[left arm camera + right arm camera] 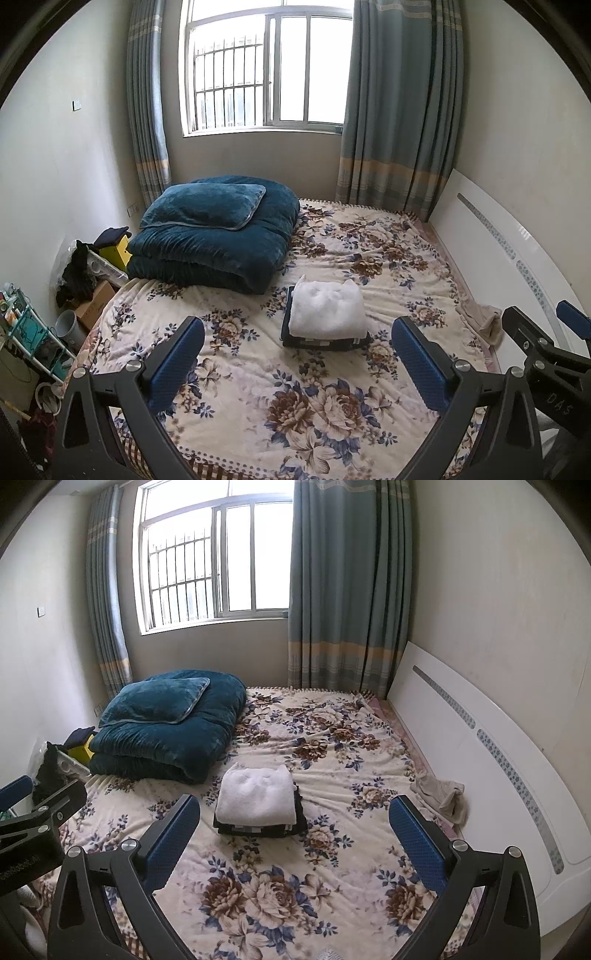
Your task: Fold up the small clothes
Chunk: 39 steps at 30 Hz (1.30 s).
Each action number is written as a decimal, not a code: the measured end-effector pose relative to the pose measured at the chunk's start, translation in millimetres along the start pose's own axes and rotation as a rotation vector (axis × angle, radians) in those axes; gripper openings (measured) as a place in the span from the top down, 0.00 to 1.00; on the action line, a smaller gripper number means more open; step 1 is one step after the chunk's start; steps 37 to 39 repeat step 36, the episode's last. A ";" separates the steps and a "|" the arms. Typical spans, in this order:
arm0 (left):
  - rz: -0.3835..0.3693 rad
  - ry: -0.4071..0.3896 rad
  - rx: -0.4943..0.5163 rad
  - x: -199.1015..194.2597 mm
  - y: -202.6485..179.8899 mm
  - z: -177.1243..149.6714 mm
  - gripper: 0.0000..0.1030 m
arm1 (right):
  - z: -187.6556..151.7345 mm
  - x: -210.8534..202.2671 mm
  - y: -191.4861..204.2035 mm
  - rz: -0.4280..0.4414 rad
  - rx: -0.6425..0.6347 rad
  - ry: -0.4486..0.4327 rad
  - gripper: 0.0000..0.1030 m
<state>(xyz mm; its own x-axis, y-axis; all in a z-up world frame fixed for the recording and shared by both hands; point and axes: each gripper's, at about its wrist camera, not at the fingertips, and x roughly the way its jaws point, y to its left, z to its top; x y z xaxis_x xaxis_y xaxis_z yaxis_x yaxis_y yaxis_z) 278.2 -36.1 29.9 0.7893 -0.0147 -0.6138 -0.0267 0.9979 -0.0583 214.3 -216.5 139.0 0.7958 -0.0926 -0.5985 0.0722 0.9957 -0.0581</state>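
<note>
A folded white garment [328,309] lies on top of a folded dark garment [325,342] in the middle of the floral bed; the stack also shows in the right wrist view [256,797]. A crumpled beige garment [482,317] lies unfolded by the headboard, also in the right wrist view [441,792]. My left gripper [297,354] is open and empty, held above the bed short of the stack. My right gripper [295,830] is open and empty beside it, and shows at the right edge of the left wrist view [535,325].
A folded teal quilt with a pillow [216,236] sits at the bed's far left. A white headboard [498,760] runs along the right. Boxes, a bucket and clutter [79,295] stand on the floor left of the bed. The window wall is behind.
</note>
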 end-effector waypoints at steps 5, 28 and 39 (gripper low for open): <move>0.000 -0.003 -0.004 -1.5 1.5 -2.3 0.00 | 1.1 -1.7 0.6 -0.001 0.001 0.000 0.00; 0.007 -0.008 -0.002 -3.5 2.6 -4.2 0.00 | 6.7 -3.2 3.6 -0.002 0.010 -0.009 0.00; 0.017 -0.022 0.001 -7.8 4.6 -1.1 0.00 | 3.5 -4.9 3.3 -0.005 0.012 -0.010 0.00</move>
